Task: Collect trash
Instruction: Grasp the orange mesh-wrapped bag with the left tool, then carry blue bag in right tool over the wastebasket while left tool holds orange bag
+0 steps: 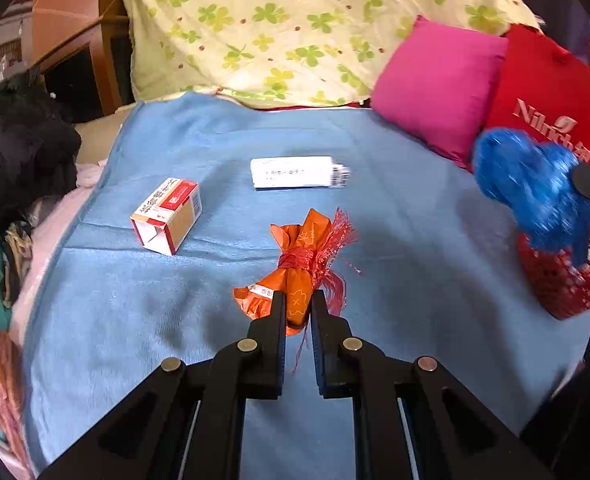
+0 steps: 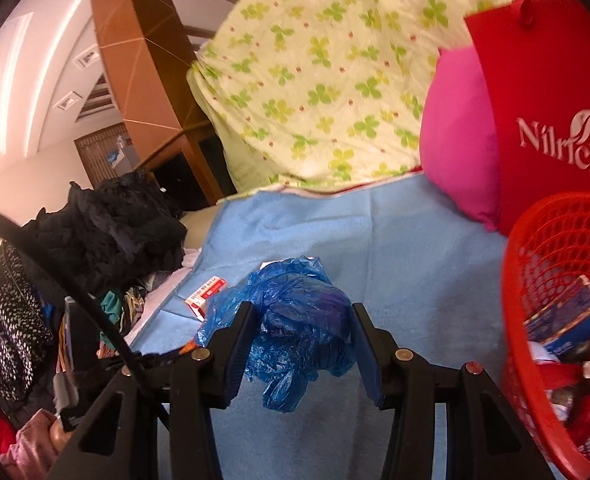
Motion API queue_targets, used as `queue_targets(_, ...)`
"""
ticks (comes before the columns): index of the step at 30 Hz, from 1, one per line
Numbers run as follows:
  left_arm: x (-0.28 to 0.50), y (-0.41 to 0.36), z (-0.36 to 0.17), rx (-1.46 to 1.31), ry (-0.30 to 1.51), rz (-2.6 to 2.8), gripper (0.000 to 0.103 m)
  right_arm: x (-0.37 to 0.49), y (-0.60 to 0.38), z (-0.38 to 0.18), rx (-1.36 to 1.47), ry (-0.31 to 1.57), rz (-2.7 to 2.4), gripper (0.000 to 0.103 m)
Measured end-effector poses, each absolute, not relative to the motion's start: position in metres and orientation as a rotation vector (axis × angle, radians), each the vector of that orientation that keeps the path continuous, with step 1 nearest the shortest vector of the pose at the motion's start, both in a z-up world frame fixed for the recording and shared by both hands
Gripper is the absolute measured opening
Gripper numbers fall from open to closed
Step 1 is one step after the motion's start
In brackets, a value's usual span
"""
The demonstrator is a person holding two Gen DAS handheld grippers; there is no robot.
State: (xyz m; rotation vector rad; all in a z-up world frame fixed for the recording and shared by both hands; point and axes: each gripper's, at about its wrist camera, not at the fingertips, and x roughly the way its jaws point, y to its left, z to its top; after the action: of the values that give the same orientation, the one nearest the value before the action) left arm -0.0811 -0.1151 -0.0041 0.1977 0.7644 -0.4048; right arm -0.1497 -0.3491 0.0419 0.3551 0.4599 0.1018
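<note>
My left gripper [image 1: 298, 296] is shut on an orange wrapper bundle [image 1: 295, 256] tied with frayed red string, holding it by its near end over the blue blanket [image 1: 395, 240]. My right gripper [image 2: 303, 308] is shut on a crumpled blue plastic bag [image 2: 295, 320], which hangs between its fingers above the blanket, left of the red mesh basket [image 2: 535, 240]. In the left wrist view that blue bag [image 1: 531, 196] shows blurred, just above the basket [image 1: 563, 284]. A red-and-white carton [image 1: 167, 216] and a flat white box [image 1: 295, 172] lie on the blanket beyond the bundle.
The basket holds several pieces of packaging [image 2: 563, 320]. A pink cushion [image 1: 439, 84] and a red bag [image 2: 555, 100] stand behind it. A clover-print quilt [image 1: 275, 28] is heaped at the back. Dark clothes [image 2: 115, 224] pile up along the left edge.
</note>
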Motion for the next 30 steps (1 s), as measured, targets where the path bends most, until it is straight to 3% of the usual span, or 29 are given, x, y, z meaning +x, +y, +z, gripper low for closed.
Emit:
queue_targets(14,-0.142,-0.145,0.07,0.254,0.594,-0.374,0.012,-0.185,-0.377,0.06,0.39,0.323,0.076,0.051)
queue_targets(30,-0.147,-0.167,0.08,0.27,0.578,-0.375,0.012,-0.202,-0.4,0.068,0.406,0.269,0.063,0.051)
